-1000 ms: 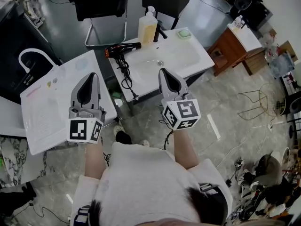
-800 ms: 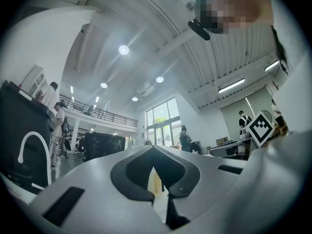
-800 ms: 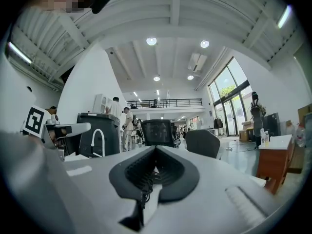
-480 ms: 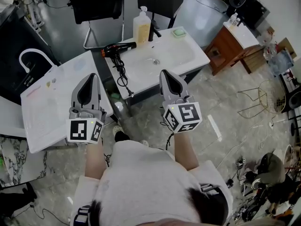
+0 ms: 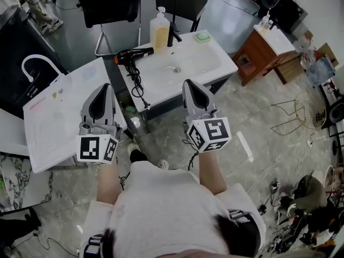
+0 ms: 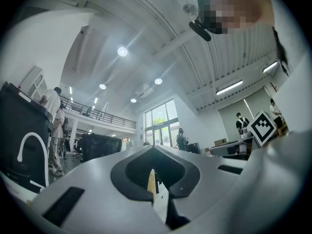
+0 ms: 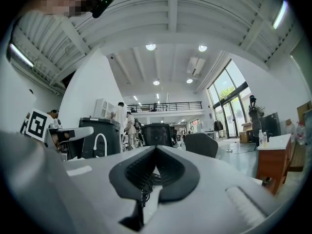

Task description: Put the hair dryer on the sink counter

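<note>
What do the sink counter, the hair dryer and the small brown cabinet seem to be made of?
The sink counter is probably glazed ceramic: white, smooth, slightly shiny. The hair dryer is likely plastic: black, with an orange end. The cabinet looks like wood: reddish brown, under a white top.

Grey left tongs (image 5: pixel 106 85) and right tongs (image 5: pixel 186 81) bear black-and-white marker cubes (image 5: pixel 97 148); white short-sleeved shirt (image 5: pixel 161 208).

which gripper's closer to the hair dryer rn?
Left. In the head view, the left gripper sits just below-left of the hair dryer; the right gripper is farther off to its lower right.
</note>
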Demonstrator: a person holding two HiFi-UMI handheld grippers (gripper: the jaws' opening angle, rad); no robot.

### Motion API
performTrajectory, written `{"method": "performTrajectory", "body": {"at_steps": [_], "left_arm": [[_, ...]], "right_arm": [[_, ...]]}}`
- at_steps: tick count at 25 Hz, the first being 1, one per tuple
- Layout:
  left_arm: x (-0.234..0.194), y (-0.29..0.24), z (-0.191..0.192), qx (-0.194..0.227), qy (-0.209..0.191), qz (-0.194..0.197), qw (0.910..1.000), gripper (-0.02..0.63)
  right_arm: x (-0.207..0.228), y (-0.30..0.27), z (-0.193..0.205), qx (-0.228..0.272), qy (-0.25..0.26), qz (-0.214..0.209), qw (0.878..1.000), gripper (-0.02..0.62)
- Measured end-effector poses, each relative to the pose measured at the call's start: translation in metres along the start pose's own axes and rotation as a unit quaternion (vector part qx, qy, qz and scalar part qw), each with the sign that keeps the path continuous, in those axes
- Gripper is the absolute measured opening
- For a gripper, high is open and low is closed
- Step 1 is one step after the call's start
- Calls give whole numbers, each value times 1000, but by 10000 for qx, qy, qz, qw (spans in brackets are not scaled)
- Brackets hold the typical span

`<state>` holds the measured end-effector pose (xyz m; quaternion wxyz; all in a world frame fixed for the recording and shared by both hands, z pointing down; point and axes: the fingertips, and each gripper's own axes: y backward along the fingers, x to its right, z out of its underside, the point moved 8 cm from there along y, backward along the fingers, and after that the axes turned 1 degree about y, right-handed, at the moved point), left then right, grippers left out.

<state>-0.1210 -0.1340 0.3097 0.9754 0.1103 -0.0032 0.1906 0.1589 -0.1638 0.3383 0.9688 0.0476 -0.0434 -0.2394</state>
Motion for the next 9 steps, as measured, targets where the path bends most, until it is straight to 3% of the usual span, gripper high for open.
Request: {"method": "performTrajectory", "body": {"at_steps": [9], "left_arm": [[5,-2,0,14,-14,-12,10000,2]], "right_arm": [[4,3,0,13,-12,-11,10000,11]]}}
